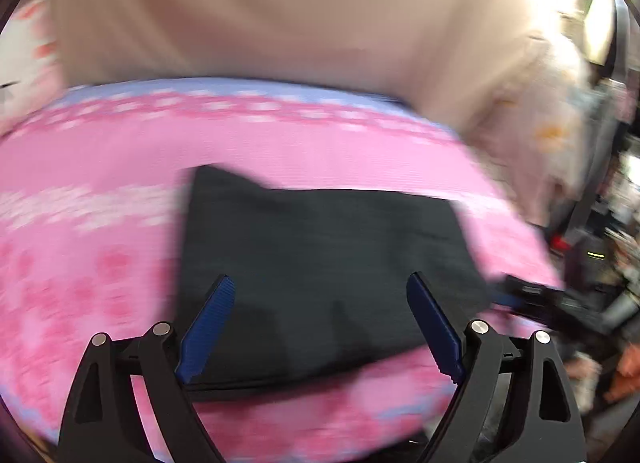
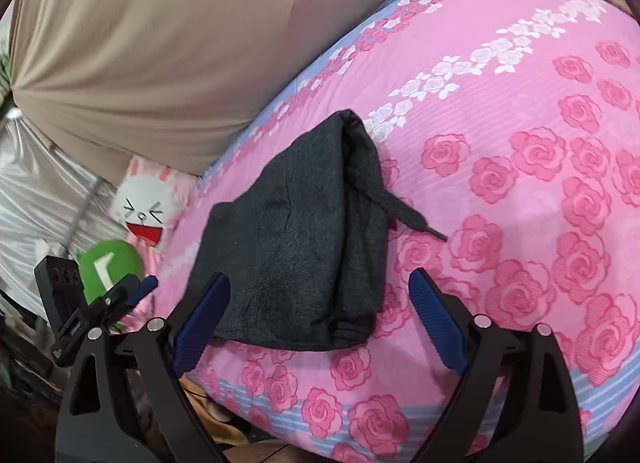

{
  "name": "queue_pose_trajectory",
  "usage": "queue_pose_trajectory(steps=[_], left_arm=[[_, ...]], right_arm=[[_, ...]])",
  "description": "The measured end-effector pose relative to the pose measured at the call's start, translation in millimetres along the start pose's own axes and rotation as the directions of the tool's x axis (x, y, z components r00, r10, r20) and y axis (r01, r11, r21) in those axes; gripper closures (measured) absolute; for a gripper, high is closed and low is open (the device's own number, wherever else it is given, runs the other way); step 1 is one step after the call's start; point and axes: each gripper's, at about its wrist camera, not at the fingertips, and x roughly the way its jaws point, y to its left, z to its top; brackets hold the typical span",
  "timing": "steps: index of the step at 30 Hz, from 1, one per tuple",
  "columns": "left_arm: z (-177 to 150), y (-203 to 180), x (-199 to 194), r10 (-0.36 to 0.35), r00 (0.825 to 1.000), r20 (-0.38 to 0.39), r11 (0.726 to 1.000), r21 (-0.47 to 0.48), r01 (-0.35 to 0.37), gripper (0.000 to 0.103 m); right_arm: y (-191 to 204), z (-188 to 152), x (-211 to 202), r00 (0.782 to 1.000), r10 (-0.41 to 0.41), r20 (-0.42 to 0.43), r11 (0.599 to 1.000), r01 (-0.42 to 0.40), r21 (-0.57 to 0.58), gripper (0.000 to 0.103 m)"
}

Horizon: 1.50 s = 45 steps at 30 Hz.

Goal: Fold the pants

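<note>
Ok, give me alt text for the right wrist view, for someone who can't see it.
Dark grey folded pants lie on a pink rose-print bedspread, drawstring trailing right. The open right claw hovers at their near edge, holding nothing; a white bunny plush sits left.

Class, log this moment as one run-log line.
pants: folded, on pink bedspread | left gripper: open, empty | right gripper: open, empty | drawstring: sticking out

Pink rose-print bedspread (image 2: 520, 191) carries folded dark grey pants (image 2: 296, 247), drawstring (image 2: 412, 219) trailing out.
</note>
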Motion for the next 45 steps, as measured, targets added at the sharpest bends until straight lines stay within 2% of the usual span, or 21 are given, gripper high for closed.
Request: queue_pose_trajectory(steps=[2,3,4,5,7,8,9,10,13,14,16,18,19,20,21,22,25,27,33,36,45], left_arm=[[-7.3,23.8,9.9,0.069,0.997,-0.038,0.996,-0.048,-0.071,0.018],[-10.4,33.8,13.7,0.069,0.996,-0.054,0.994,-0.077,-0.073,0.018],[-13.3,42.5,18.7,0.057,0.996,-0.071,0.991,-0.113,-0.064,0.018],[-16.3,51.8,23.1,0.036,0.995,-0.089,0.987,-0.152,-0.049,0.018],[-24.0,72.4,36.9,-0.018,0.992,-0.127,0.969,-0.247,-0.014,0.019],[-26.9,77.3,41.7,-0.033,0.990,-0.139,0.964,-0.267,-0.006,0.026],[-25.9,77.7,40.9,-0.007,0.995,-0.102,0.969,-0.246,-0.018,0.072],[-23.7,78.6,44.5,0.007,0.993,-0.116,0.974,-0.225,-0.034,0.090],[-11.6,88.5,40.3,-0.060,0.992,-0.111,0.964,-0.266,0.028,0.095],[-8.9,87.7,36.0,-0.053,0.993,-0.105,0.968,-0.249,0.026,0.095],[-9.7,83.4,27.2,0.011,0.995,-0.095,0.981,-0.193,-0.030,0.095],[-16.9,85.0,29.7,0.063,0.991,-0.118,0.982,-0.170,-0.083,0.095],[-20.1,90.1,32.4,0.064,0.989,-0.133,0.980,-0.181,-0.088,0.095],[-25.9,97.2,36.5,0.056,0.987,-0.148,0.975,-0.203,-0.086,0.093],[-27.2,100.0,37.9,0.051,0.987,-0.154,0.974,-0.213,-0.084,0.088],[-29.3,101.3,38.3,0.052,0.986,-0.157,0.972,-0.217,-0.086,0.087],[-26.8,91.6,33.1,0.091,0.986,-0.141,0.978,-0.173,-0.115,0.085],[-24.7,81.3,30.3,0.134,0.983,-0.129,0.979,-0.133,-0.151,0.058],[-25.3,60.2,29.3,0.183,0.975,-0.129,0.979,-0.069,-0.193,0.036],[-26.3,55.6,31.3,0.194,0.972,-0.133,0.978,-0.055,-0.203,0.031],[-29.1,49.0,32.0,0.170,0.974,-0.153,0.982,-0.056,-0.180,0.028]], right_arm=[[10.9,-1.4,8.7,1.000,-0.024,-0.008,0.999,0.023,-0.031,0.030],[15.7,-1.9,9.3,0.997,-0.079,0.010,0.995,0.079,-0.056,0.043],[21.4,-1.3,12.2,0.991,-0.132,0.029,0.987,0.134,-0.090,0.061],[27.1,-1.1,10.4,0.983,-0.175,0.055,0.977,0.180,-0.113,0.067],[33.9,0.9,3.9,0.981,-0.174,0.089,0.975,0.184,-0.122,0.082],[42.3,3.4,1.6,0.978,-0.181,0.106,0.971,0.195,-0.139,0.083],[50.8,6.2,-0.5,0.977,-0.180,0.119,0.968,0.197,-0.156,0.084],[61.2,10.4,-2.5,0.979,-0.162,0.126,0.967,0.183,-0.179,0.085],[99.9,23.5,-21.0,0.981,-0.060,0.182,0.964,0.105,-0.244,0.087],[109.4,27.0,-28.5,0.978,-0.038,0.204,0.961,0.091,-0.261,0.088],[109.9,26.4,-28.2,0.974,-0.077,0.214,0.955,0.134,-0.264,0.088],[74.3,15.6,-10.1,0.967,-0.213,0.142,0.950,0.239,-0.202,0.088],[44.2,5.2,4.3,0.957,-0.283,0.056,0.947,0.288,-0.144,0.087],[29.1,-2.4,8.3,0.953,-0.303,0.021,0.946,0.303,-0.111,0.082],[20.0,-10.2,2.3,0.961,-0.272,0.047,0.959,0.275,-0.073,0.063],[18.7,-12.7,-2.4,0.962,-0.267,0.054,0.961,0.270,-0.056,0.053],[25.8,-11.2,-8.9,0.958,-0.281,0.054,0.955,0.284,-0.081,0.050],[24.9,-10.0,-4.3,0.960,-0.279,0.030,0.957,0.280,-0.079,0.044],[20.1,-12.1,5.8,0.972,-0.233,0.009,0.971,0.233,-0.056,0.034],[23.7,-15.0,5.5,0.974,-0.227,0.001,0.971,0.227,-0.069,0.030],[34.4,-25.0,8.6,0.978,-0.207,-0.027,0.972,0.202,-0.117,0.024]])
